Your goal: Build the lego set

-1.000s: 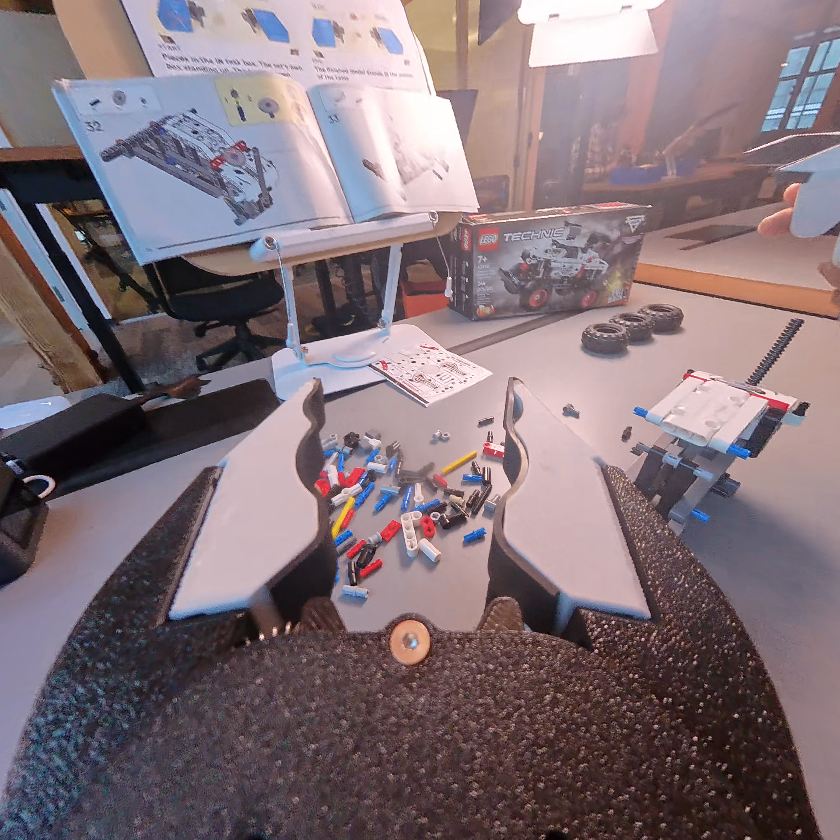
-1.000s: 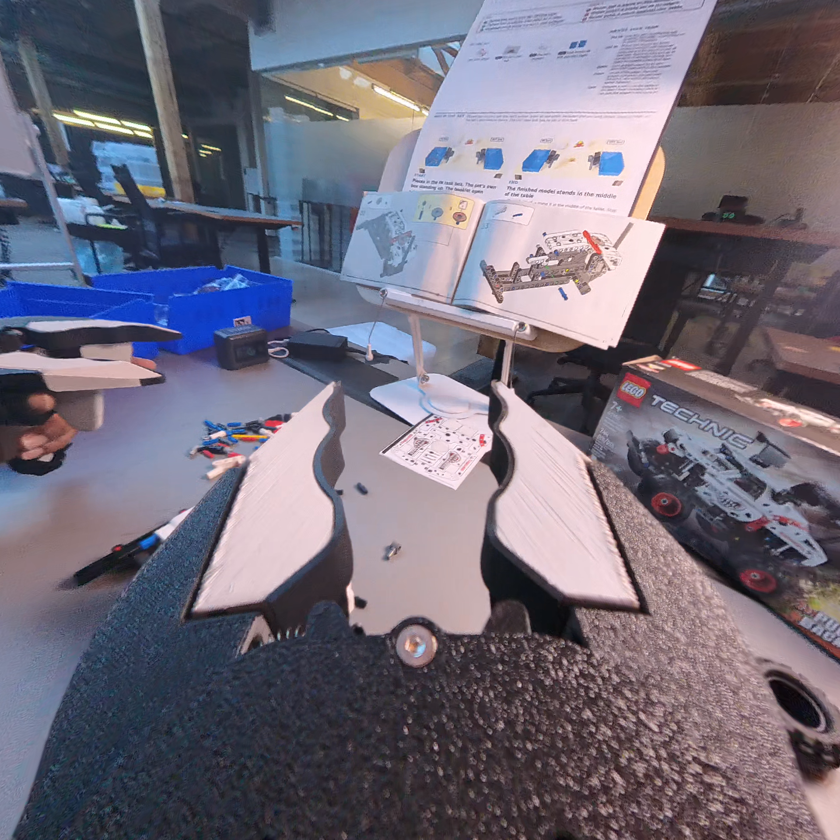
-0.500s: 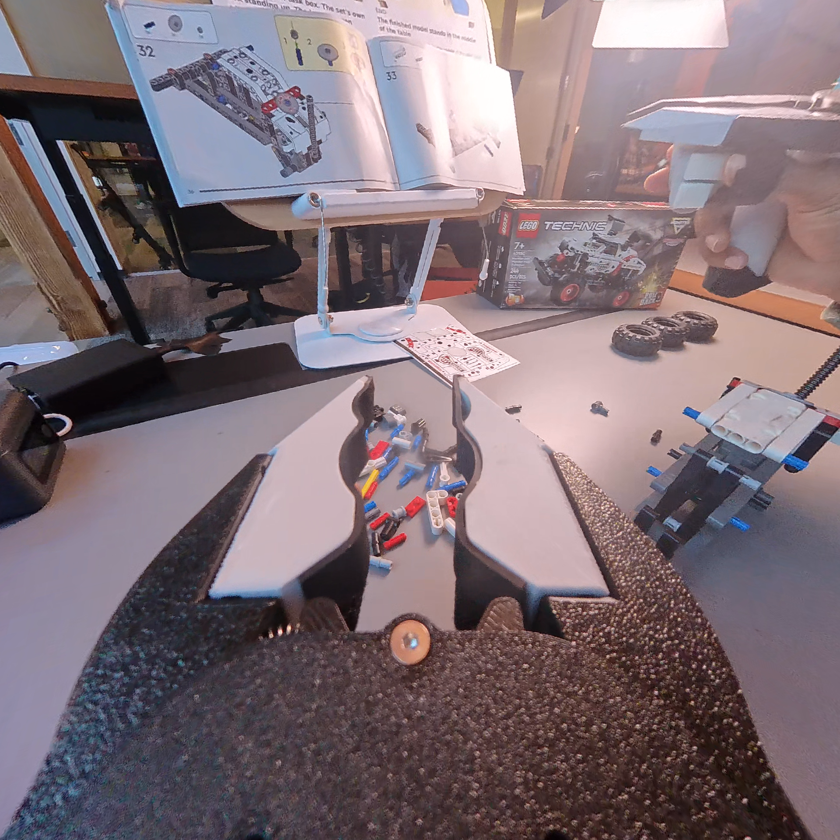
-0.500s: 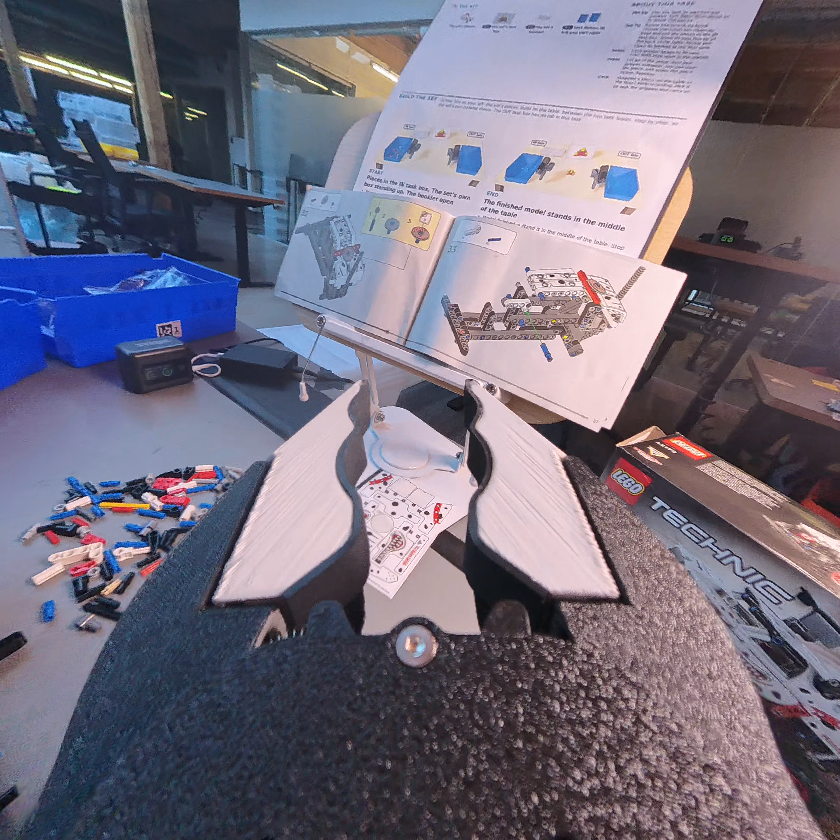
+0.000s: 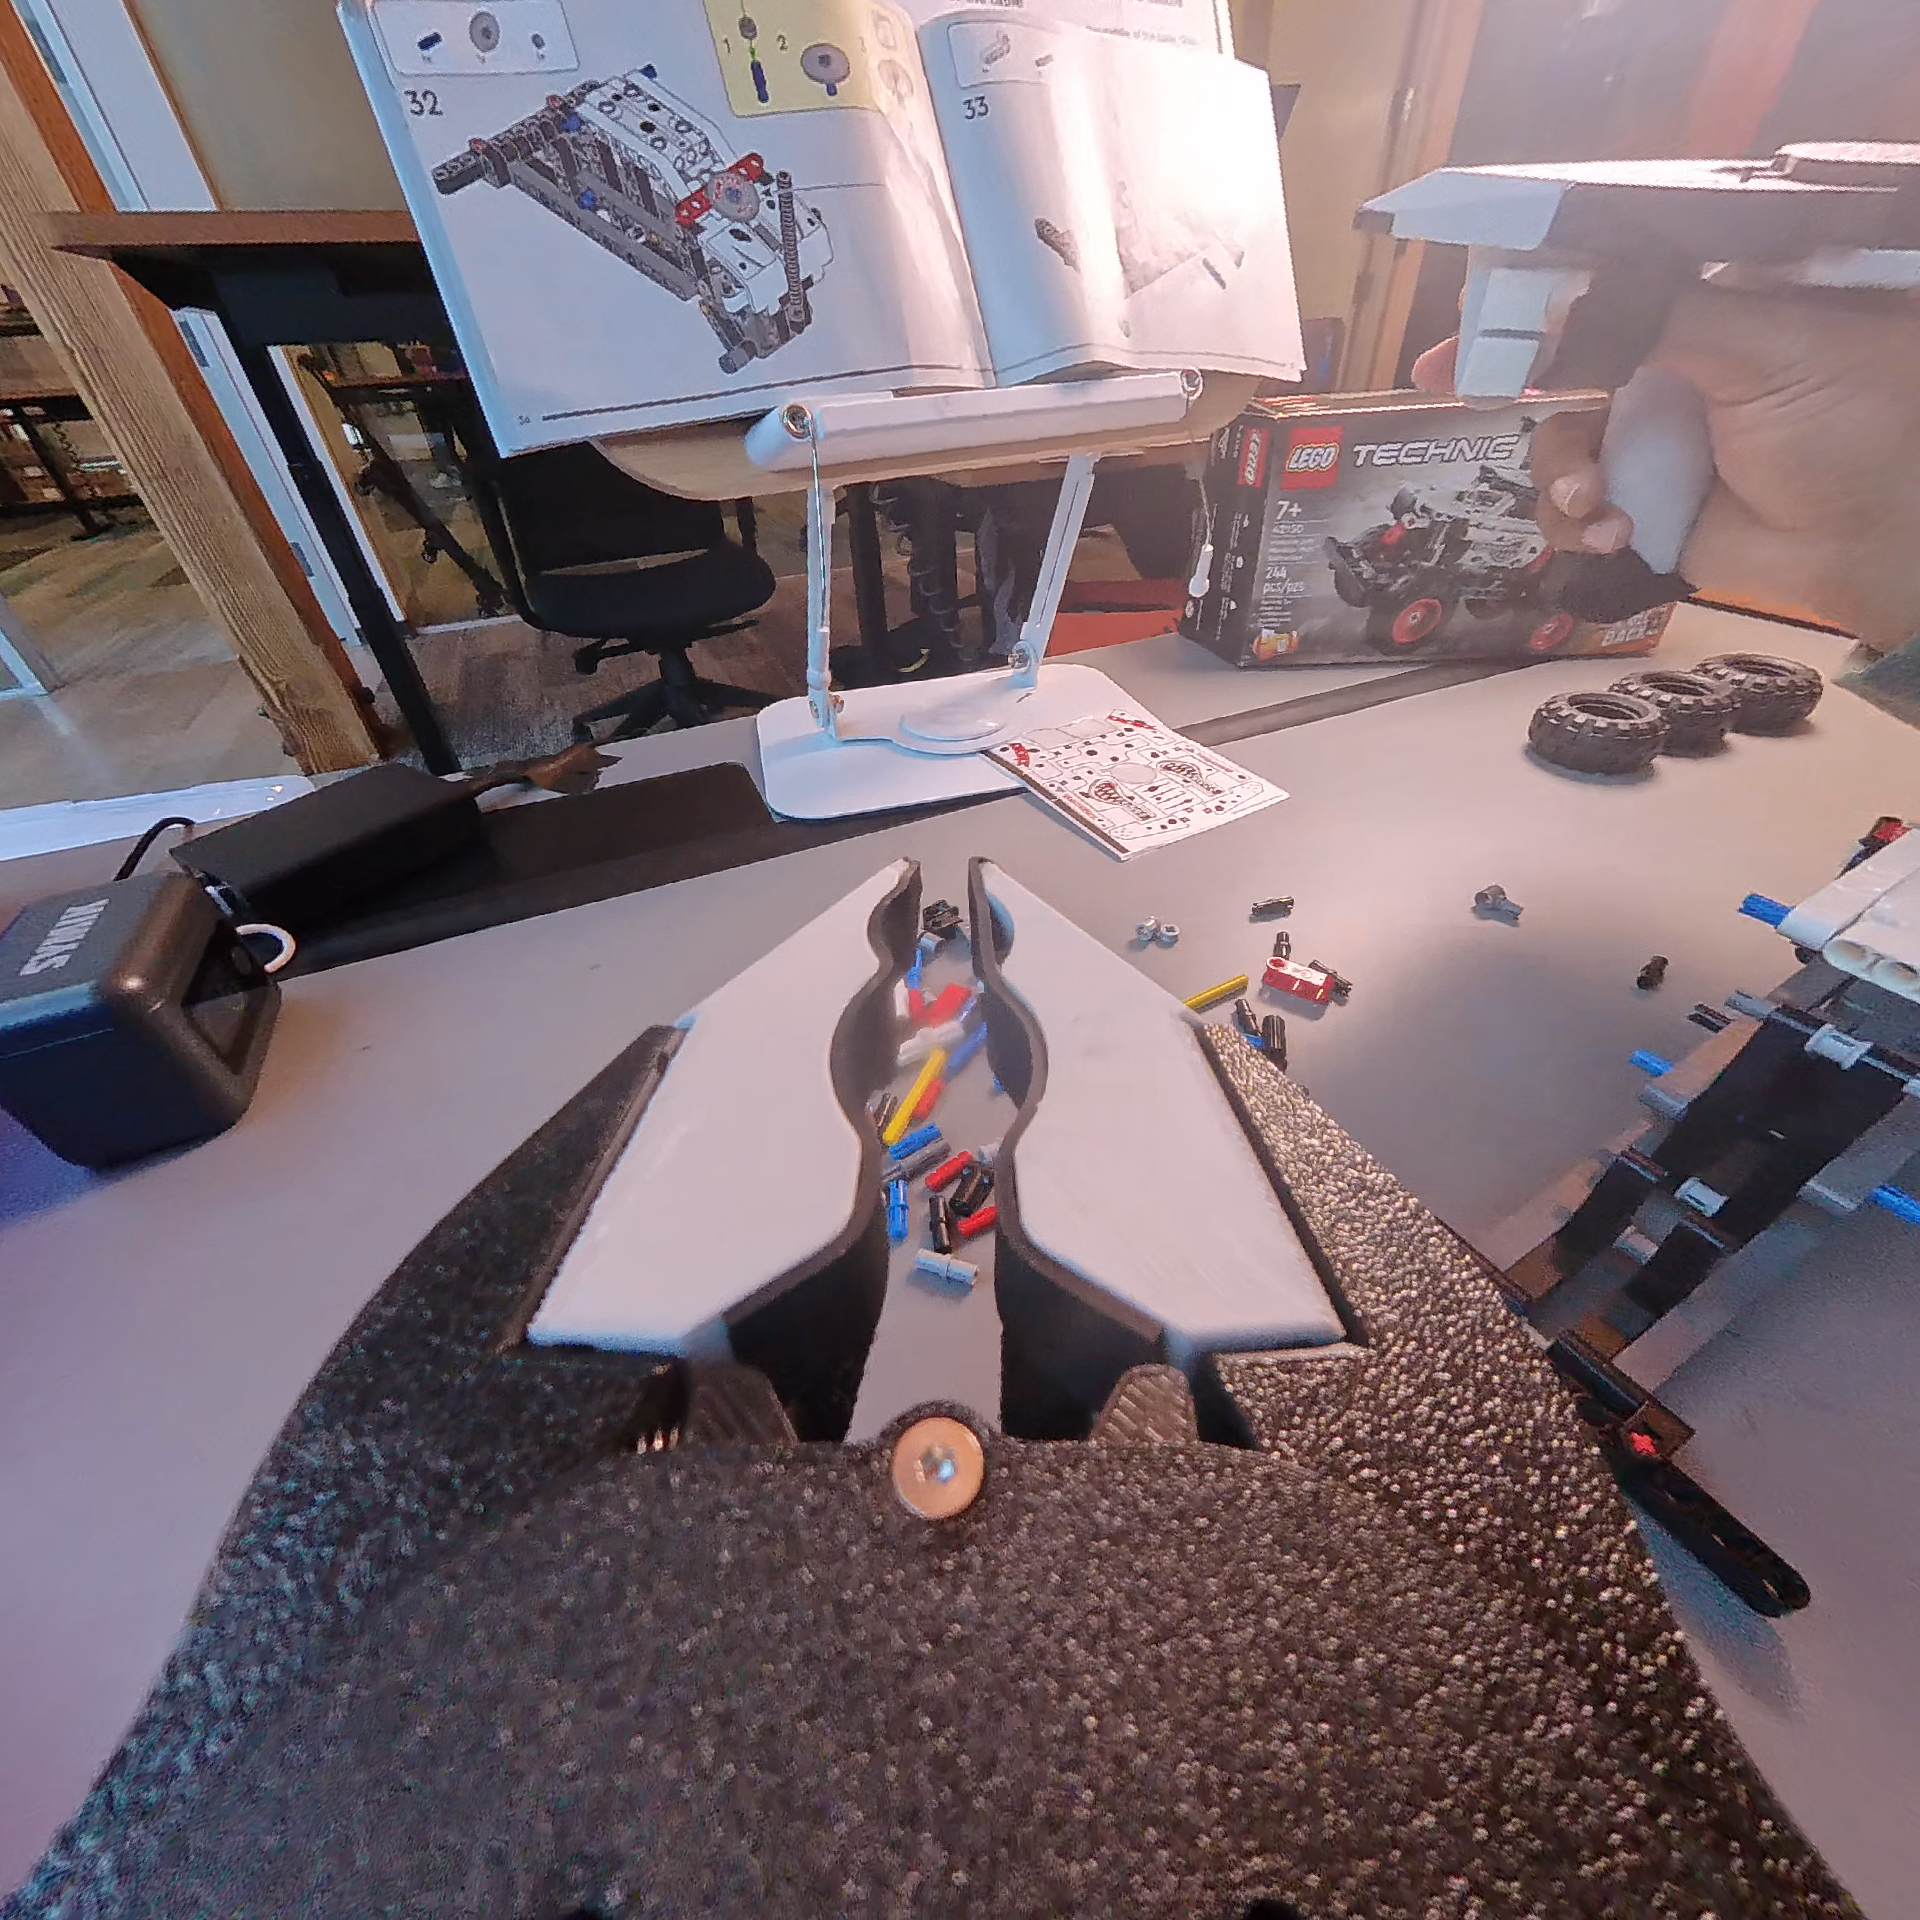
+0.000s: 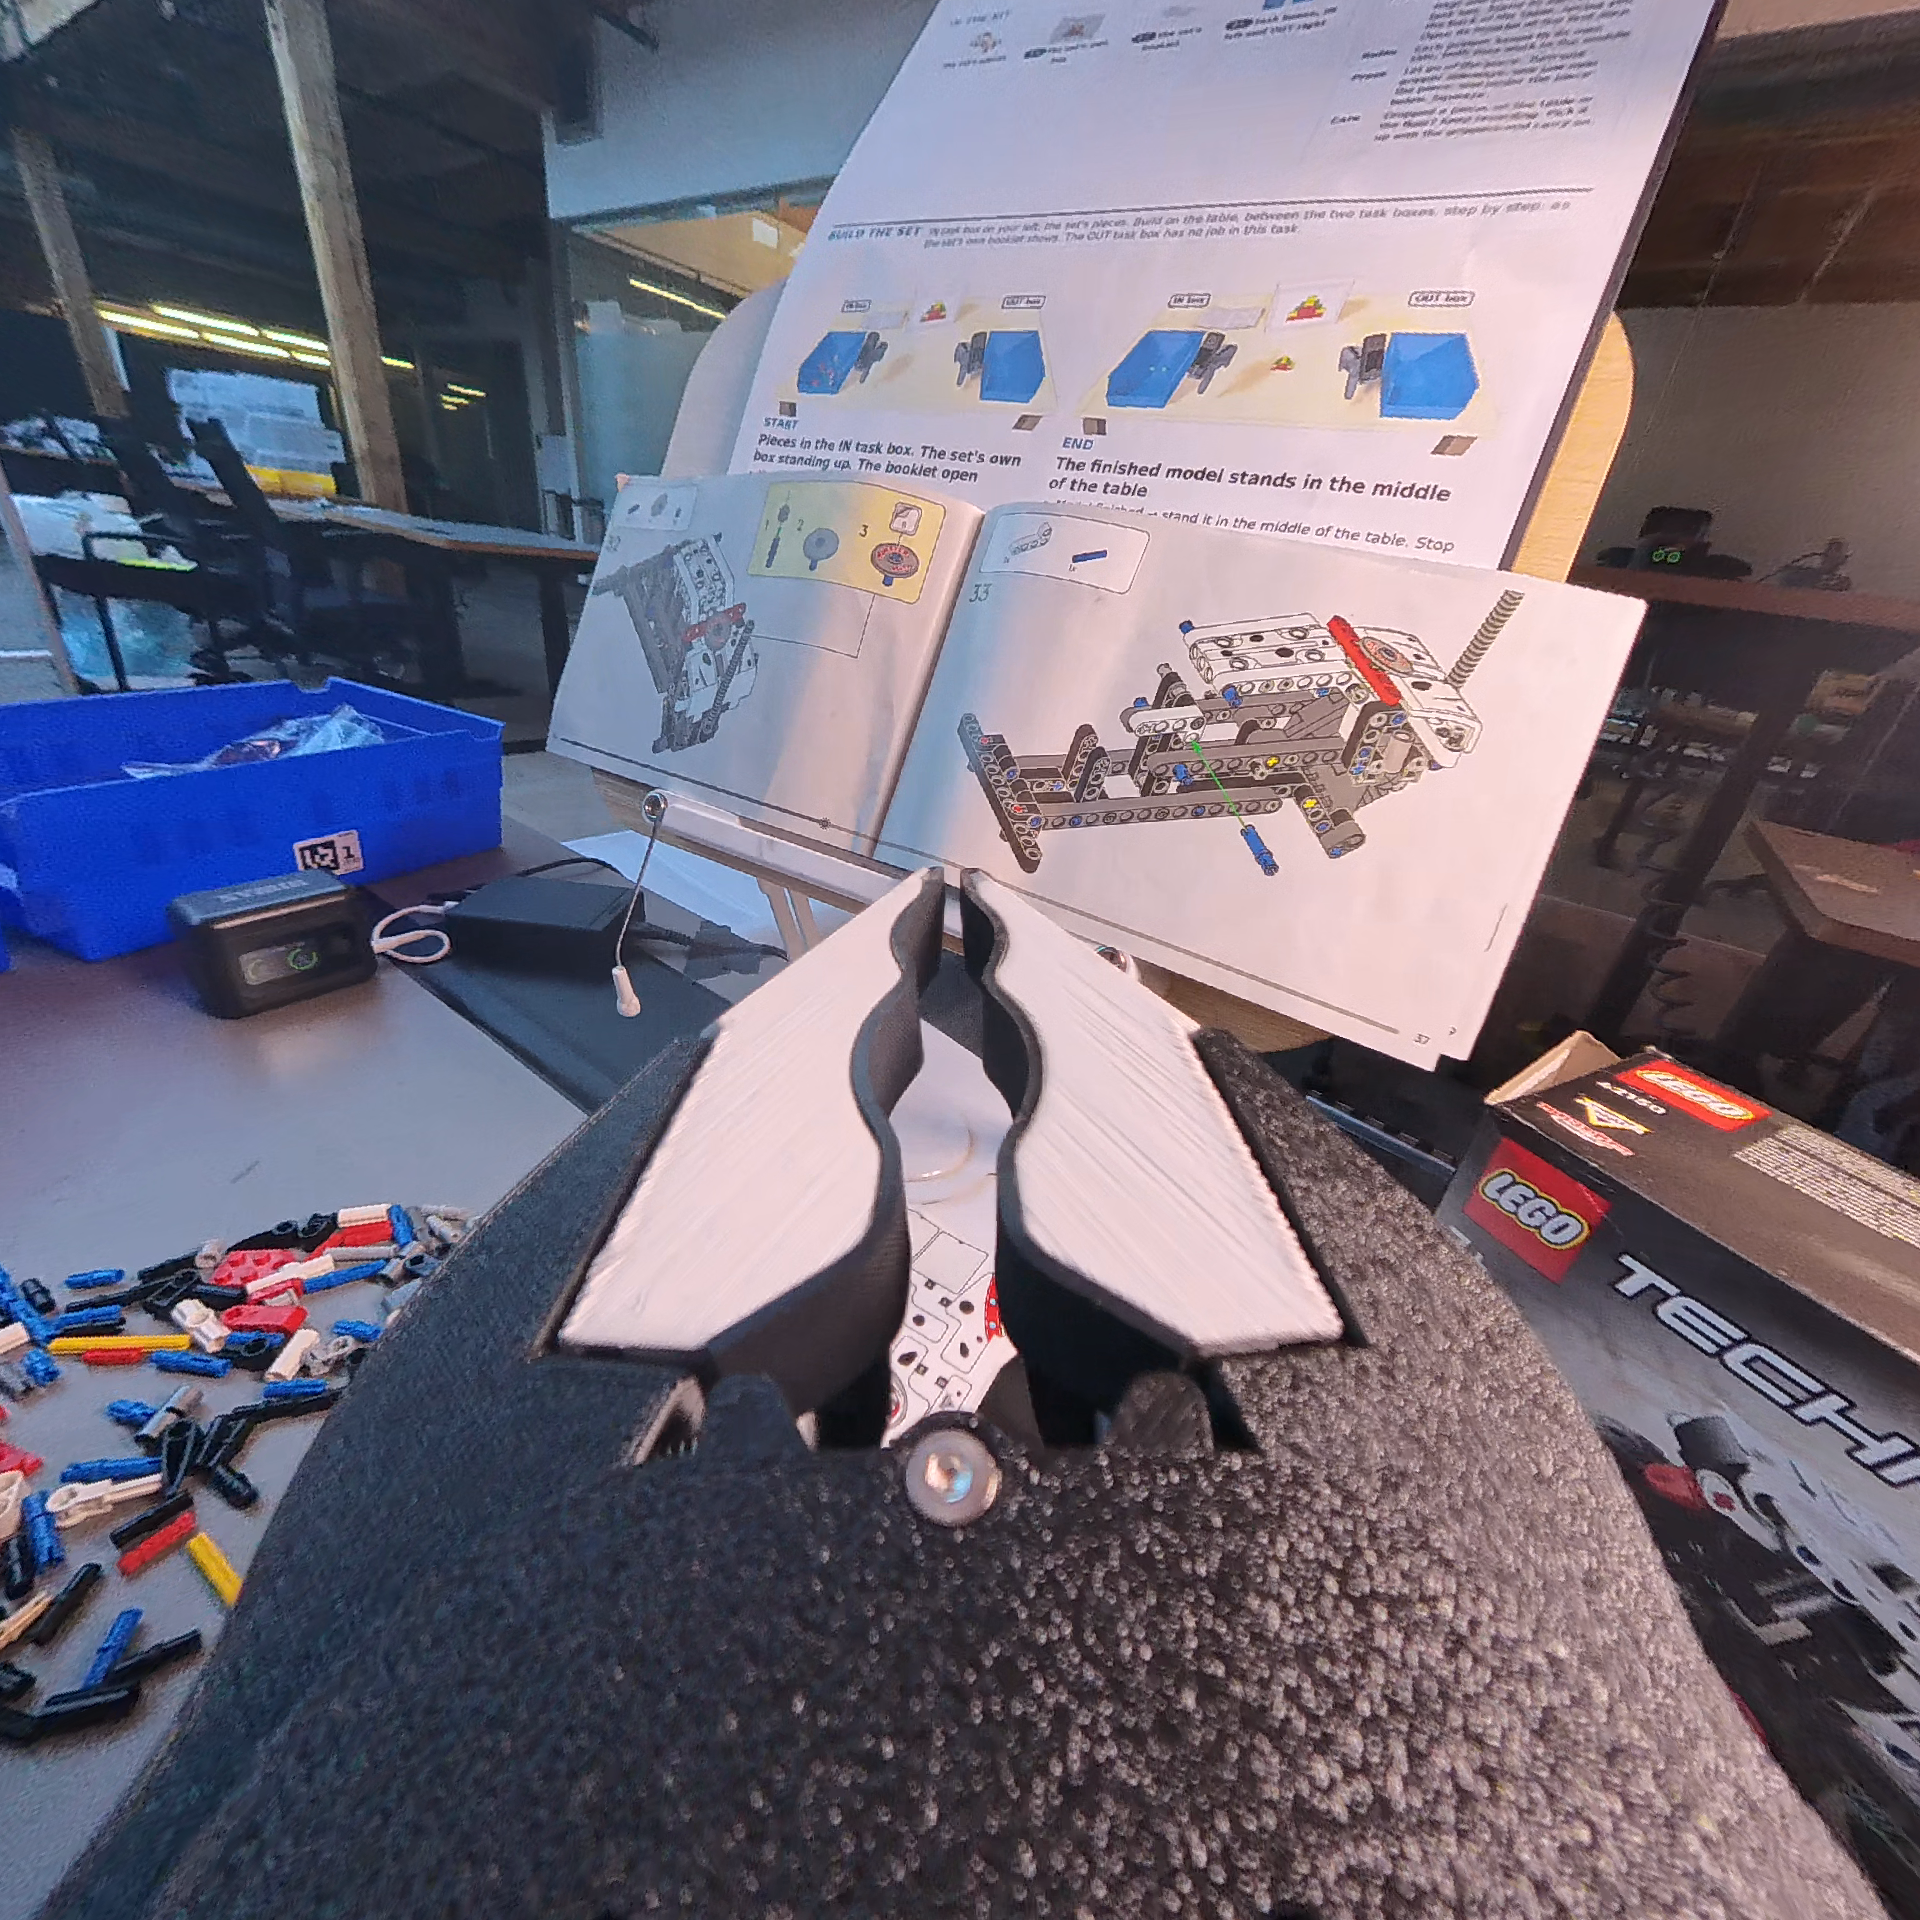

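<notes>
Both grippers empty w/ fingers nearly closed, tips a thin slit apart: left gripper [image 5: 943,878] over the loose parts [image 5: 930,1132] pile, right gripper [image 6: 952,891] up by the booklet [image 6: 1101,727]. Count: 3 tyres [image 5: 1673,712] in a row by 1 set box [image 5: 1382,540], 1 part-built chassis [image 5: 1787,1091] at the table's [image 5: 260,1195] right edge, 1 sticker sheet [image 5: 1138,779], 1 blue bin [image 6: 249,790]. Bare table left of the pile; a few stray pins lie between pile and chassis.
</notes>
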{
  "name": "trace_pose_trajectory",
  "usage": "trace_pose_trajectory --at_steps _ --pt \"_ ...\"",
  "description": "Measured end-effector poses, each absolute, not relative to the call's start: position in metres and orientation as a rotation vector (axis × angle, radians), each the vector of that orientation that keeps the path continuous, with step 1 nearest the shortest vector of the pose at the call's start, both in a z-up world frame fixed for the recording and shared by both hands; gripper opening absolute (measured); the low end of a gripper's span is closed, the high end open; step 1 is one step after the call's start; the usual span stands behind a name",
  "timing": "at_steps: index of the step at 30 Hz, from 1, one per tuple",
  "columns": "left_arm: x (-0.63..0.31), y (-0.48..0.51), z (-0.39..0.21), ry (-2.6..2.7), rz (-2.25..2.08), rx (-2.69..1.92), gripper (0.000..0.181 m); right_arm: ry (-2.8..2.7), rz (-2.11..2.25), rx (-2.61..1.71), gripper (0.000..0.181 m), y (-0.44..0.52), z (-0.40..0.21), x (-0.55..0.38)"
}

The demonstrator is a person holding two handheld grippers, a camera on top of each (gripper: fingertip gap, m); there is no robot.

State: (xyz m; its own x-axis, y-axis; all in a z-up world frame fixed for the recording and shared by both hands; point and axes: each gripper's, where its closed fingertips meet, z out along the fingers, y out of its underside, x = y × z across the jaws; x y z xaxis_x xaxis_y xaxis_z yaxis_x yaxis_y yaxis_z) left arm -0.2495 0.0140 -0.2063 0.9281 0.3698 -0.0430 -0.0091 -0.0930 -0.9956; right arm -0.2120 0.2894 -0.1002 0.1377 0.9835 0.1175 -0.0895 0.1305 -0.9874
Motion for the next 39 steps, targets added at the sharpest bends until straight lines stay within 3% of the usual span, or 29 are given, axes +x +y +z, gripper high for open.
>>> trace_pose_trajectory --at_steps 26,39 --pt "-0.239 0.020 -0.212 -0.205 0.368 -1.696 0.019 -1.093 1.020 -1.095 0.001 0.283 -0.097 -0.202" --pt "-0.239 0.025 -0.221 -0.200 0.349 -1.721 0.026 -1.182 0.748 -1.090 0.007 0.334 -0.092 -0.270"
